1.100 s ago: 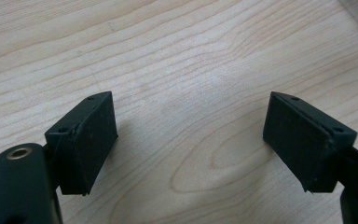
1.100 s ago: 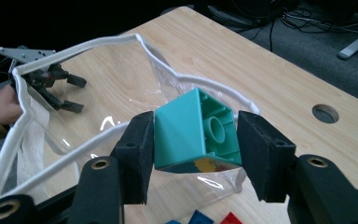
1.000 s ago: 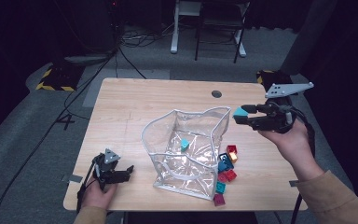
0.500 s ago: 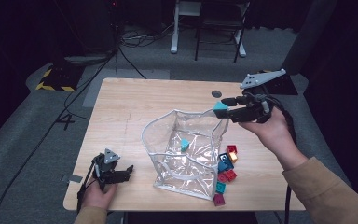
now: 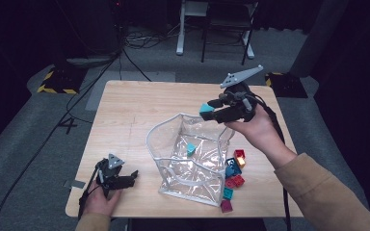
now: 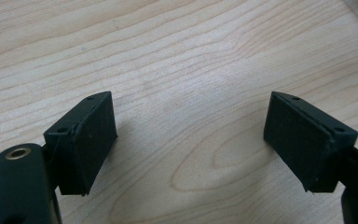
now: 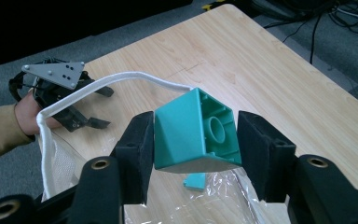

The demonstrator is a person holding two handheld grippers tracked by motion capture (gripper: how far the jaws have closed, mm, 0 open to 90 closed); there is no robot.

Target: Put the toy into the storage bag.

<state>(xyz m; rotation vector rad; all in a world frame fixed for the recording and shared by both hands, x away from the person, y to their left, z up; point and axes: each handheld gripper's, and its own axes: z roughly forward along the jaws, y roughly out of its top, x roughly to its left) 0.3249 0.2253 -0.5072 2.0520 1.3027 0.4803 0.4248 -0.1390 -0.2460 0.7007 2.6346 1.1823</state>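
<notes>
Transport step: right gripper [image 7: 193, 149] clamps a teal plastic building block [image 7: 196, 133] above the clear plastic bag [image 5: 173, 132] rim. Next: centre over the opening, release. Left gripper [image 6: 191, 140] gapes wide, empty, over the wooden table [image 6: 177, 56].

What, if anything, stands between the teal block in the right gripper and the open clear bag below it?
Nothing visible does. The right gripper holds the teal block over the far rim of the clear bag, whose mouth gapes open. Inside lies one teal brick, which leaves room. The other bricks lie outside on the table.
</notes>
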